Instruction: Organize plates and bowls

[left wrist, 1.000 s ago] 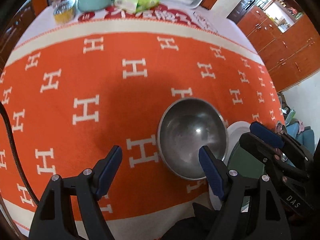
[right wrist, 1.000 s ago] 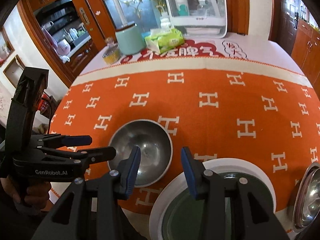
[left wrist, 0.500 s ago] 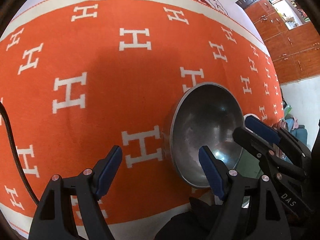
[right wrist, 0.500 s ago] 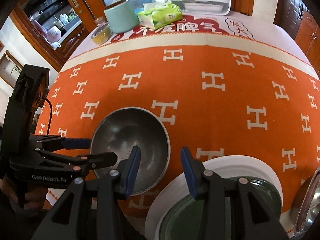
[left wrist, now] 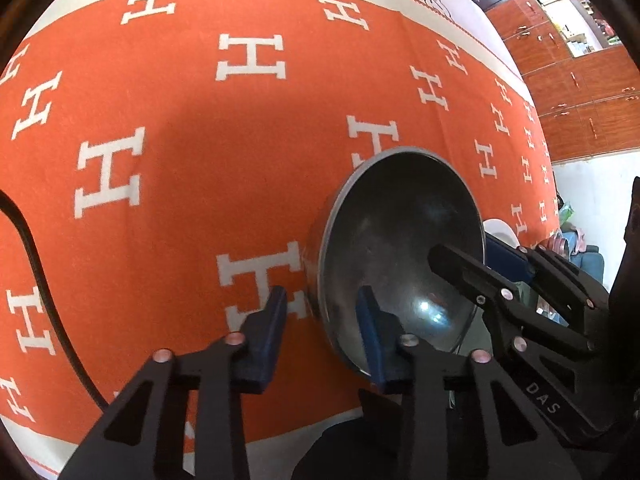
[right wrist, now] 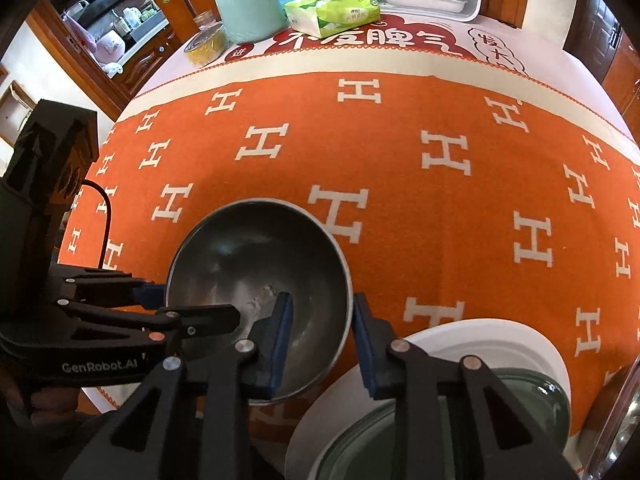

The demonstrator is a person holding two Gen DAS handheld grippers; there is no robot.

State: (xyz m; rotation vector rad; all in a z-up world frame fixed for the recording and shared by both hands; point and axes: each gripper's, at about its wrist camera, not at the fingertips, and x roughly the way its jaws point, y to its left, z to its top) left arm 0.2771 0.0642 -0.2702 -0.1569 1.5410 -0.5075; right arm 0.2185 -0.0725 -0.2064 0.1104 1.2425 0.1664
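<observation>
The left gripper (left wrist: pixel 322 322) straddles the near rim of the steel bowl (left wrist: pixel 400 248), jaws parted, one blue pad inside and one outside. The right gripper (right wrist: pixel 322 330) straddles its rim likewise, from three o'clock. The smooth, round bowl sits on the orange woven cloth (right wrist: pixel 400 200), with a glossy white plate (right wrist: pixel 480 340) at five o'clock holding a green dish (right wrist: pixel 556 396).

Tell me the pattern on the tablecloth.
Orange tablecloth with repeating white H shapes and a cream border, best seen in the right wrist view.

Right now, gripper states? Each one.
Left gripper: open, straddling the steel bowl rim, not clamped.
Right gripper: open, straddling the same bowl's opposite rim.
</observation>
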